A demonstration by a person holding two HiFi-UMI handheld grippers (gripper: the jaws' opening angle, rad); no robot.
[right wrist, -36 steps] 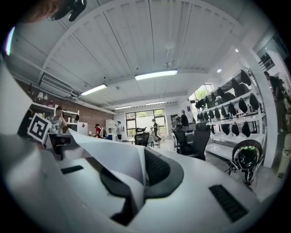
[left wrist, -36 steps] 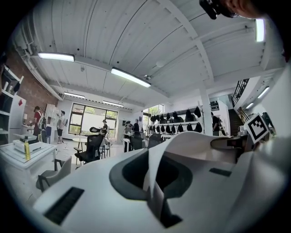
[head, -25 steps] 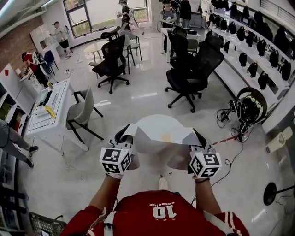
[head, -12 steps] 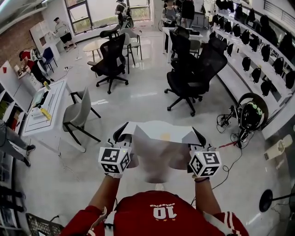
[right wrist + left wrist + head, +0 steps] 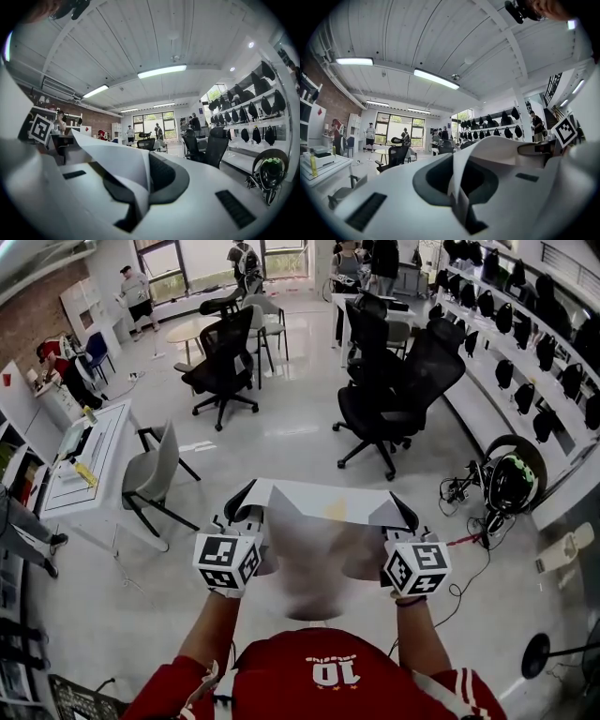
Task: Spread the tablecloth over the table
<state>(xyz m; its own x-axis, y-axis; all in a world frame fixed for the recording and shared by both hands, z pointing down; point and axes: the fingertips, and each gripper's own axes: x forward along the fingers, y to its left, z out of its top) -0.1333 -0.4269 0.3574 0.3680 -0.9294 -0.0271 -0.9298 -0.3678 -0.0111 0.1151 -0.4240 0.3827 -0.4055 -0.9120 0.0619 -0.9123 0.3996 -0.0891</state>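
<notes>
Tablecloth [image 5: 323, 526]: white, airborne at frame centre, stretched level between both claws, near part sagging and blurred toward 6 o'clock. Left claw [image 5: 457, 187] clamped tight on the corner at 9 o'clock of the sheet. Right claw [image 5: 140, 190] likewise pinched shut on the corner at 3 o'clock.

Since a second ago: carried forward toward 12 o'clock, far edge now pulled straight rather than draped. Round bench top, visible past that edge earlier, now hidden under the sheet.

Reads as mid-spread: cloth probably above the bench but not laid yet. Next, probably: lower both corners together with even tension, otherwise skewed overhang. Office chairs [image 5: 384, 399] at 12 to 1 o'clock, well apart from the cloth.
</notes>
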